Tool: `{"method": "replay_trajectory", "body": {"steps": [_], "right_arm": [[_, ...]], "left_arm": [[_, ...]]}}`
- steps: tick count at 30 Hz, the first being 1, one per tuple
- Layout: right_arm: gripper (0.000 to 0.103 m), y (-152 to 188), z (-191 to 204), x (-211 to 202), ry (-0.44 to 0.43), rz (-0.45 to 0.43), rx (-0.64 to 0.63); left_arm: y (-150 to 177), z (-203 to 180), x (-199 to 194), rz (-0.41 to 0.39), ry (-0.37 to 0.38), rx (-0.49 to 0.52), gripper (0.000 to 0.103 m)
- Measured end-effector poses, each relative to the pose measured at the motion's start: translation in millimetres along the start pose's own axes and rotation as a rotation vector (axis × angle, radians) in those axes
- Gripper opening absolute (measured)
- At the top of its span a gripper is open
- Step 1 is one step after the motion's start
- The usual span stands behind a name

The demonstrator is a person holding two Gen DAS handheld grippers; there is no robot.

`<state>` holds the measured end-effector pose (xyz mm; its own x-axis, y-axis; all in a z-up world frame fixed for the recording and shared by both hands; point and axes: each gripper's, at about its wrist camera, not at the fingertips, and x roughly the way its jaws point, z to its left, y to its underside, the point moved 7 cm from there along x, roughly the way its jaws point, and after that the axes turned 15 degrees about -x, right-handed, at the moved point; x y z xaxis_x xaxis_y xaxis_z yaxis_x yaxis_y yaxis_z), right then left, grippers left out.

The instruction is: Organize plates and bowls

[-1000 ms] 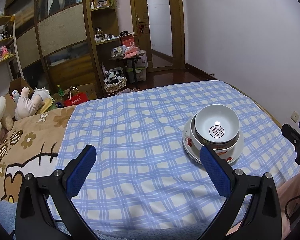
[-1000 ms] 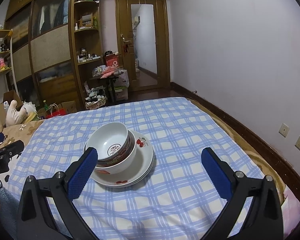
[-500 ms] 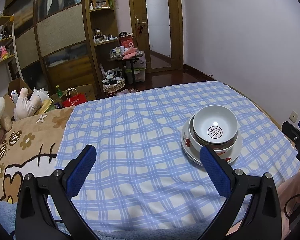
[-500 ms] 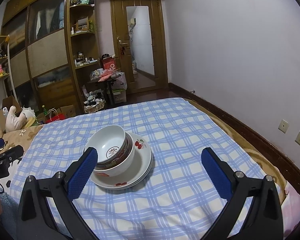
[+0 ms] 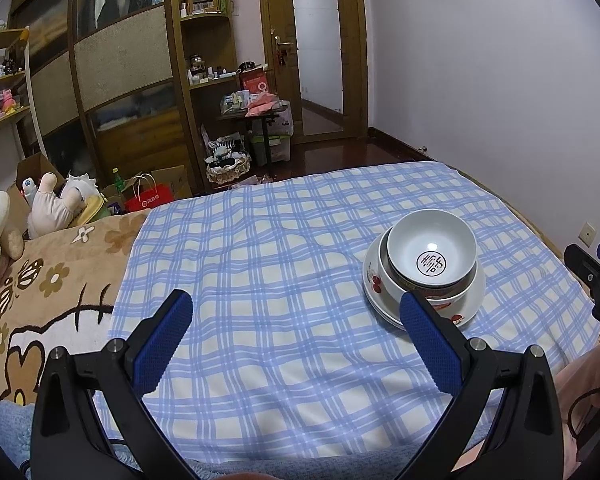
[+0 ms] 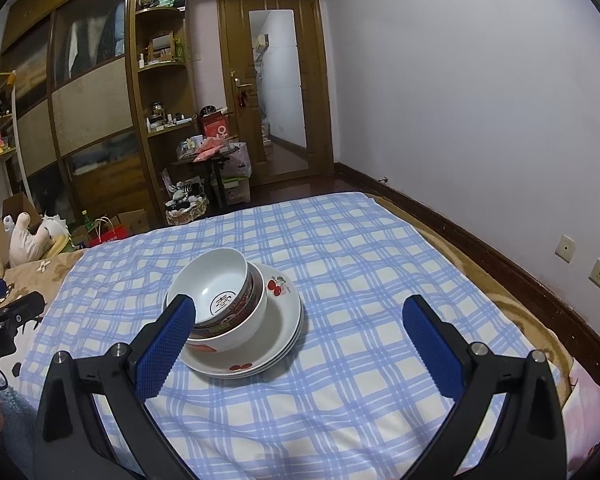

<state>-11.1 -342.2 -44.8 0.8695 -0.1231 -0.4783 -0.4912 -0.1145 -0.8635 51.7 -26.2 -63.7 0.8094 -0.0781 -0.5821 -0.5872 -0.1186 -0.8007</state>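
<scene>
Both tongs are spread wide, holding nothing. The stack of white glazed ceramic bowls point(image 6: 220, 300) on cherry-print plates point(image 6: 276, 320) sits just ahead of the right gripper point(image 6: 298, 334), off right of the left gripper point(image 5: 296, 332). Looks heavy, slick and breakable; I'd pinch the top bowl's rim.

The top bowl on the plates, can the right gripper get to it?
Probably yes. The right gripper is open and empty, and the top bowl sits uncovered just ahead, near its left finger. Nothing lies between them on the checked cloth.
</scene>
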Motion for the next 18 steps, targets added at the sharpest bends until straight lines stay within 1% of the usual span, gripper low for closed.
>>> {"method": "replay_trajectory", "body": {"steps": [18], "right_arm": [[0.103, 0.1, -0.3, 0.6, -0.005, 0.0, 0.0]], "left_arm": [[4.1, -0.7, 0.7, 0.004, -0.005, -0.005, 0.102]]}}
